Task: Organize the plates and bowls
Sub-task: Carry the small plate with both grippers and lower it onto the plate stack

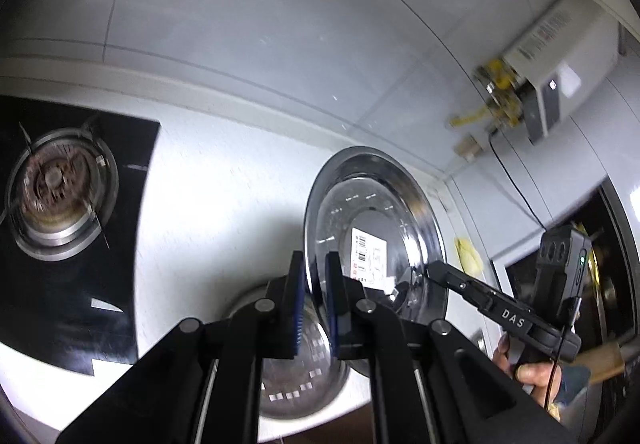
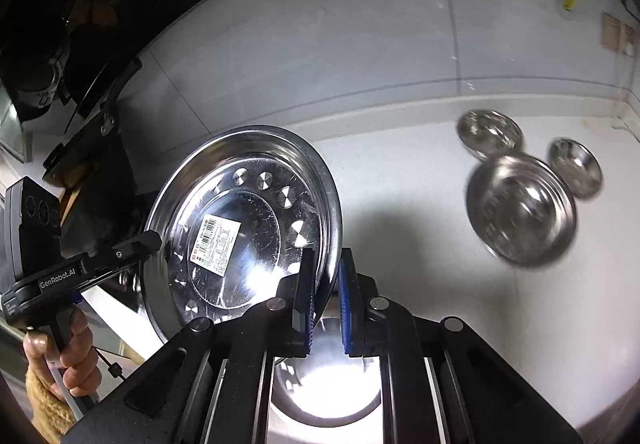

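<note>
Gleaming round steel plate [image 1: 394,228] between both jaws.

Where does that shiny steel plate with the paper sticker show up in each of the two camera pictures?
Left wrist view: the steel plate stands on edge at lower centre, its left rim pinched in the left hand-held gripper.
Right wrist view: the same plate is left of centre, its right rim pinched in the right hand-held gripper.
Shared landmark: the white barcode sticker at the plate's middle.
</note>
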The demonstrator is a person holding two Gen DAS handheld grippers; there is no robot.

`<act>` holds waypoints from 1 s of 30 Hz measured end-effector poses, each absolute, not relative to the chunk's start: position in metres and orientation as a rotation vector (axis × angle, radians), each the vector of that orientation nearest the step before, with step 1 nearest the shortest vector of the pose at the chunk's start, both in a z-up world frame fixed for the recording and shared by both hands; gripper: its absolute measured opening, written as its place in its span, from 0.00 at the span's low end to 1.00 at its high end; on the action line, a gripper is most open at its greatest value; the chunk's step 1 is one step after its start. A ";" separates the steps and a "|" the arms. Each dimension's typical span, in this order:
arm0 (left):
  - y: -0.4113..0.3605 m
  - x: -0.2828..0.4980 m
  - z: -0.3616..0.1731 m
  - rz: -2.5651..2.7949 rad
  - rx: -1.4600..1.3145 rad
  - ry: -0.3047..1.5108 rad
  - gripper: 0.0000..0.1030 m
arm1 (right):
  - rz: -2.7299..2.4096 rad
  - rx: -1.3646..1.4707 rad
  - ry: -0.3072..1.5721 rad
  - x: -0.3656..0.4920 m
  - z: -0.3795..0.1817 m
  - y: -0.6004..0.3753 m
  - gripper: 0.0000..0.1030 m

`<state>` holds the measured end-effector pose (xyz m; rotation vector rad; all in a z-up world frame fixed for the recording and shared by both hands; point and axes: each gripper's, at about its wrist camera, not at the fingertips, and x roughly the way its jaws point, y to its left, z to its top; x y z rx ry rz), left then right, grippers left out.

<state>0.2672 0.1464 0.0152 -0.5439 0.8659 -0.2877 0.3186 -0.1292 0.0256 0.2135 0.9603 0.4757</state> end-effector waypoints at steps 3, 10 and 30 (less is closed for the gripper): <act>0.134 0.249 -0.003 -0.311 -0.544 0.894 0.08 | 0.467 0.222 0.975 0.294 0.013 -0.138 0.10; 0.122 0.233 -0.088 -0.279 -0.569 1.038 0.08 | 0.432 0.251 1.071 0.279 -0.058 -0.152 0.10; 0.111 0.246 -0.162 -0.116 -0.498 1.124 0.10 | 0.427 0.202 1.185 0.297 -0.137 -0.143 0.10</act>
